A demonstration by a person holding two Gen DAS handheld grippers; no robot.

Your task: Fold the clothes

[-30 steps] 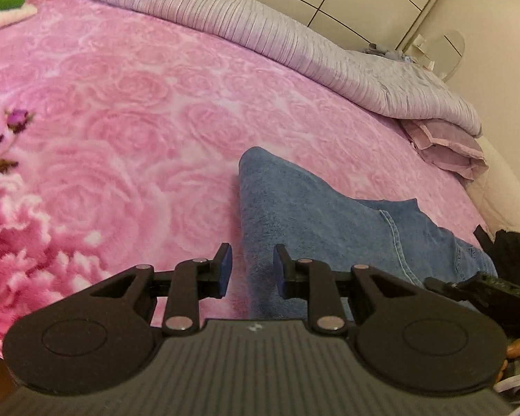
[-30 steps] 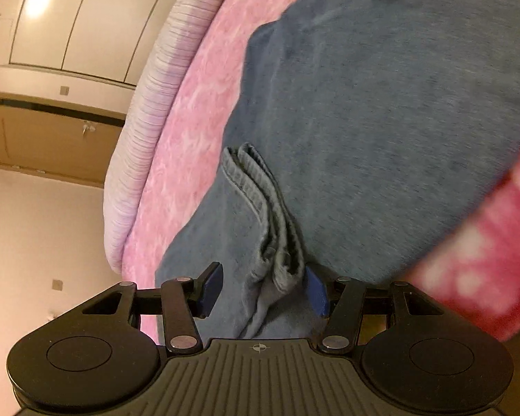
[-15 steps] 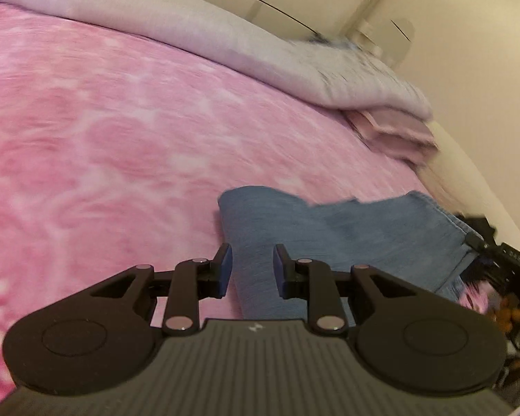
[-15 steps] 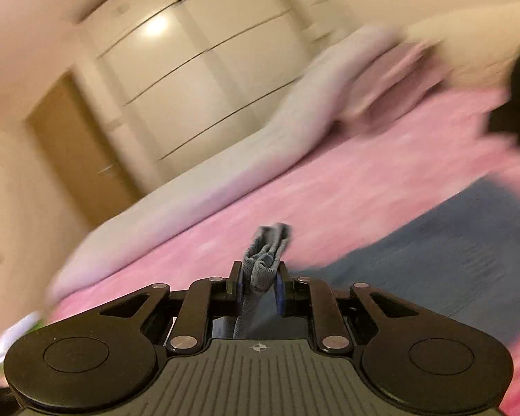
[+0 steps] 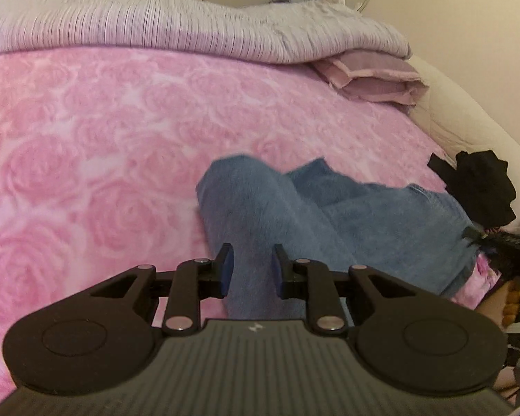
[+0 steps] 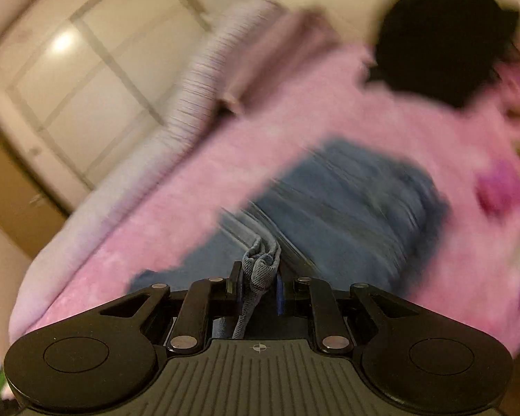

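The right tool (image 6: pixel 258 282) pinched a bunched hem of the jeans (image 6: pixel 346 208). The left tool (image 5: pixel 249 267) stood partly open and empty, with the jeans (image 5: pixel 294 208) lying straight ahead on the pink blanket (image 5: pixel 104 138).

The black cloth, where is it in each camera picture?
Left wrist view: the black cloth lies at the right edge, past the jeans, on the pink blanket's far side.
Right wrist view: it fills the top right corner, blurred.
Shared landmark: the jeans, lying on the pink blanket in both views.
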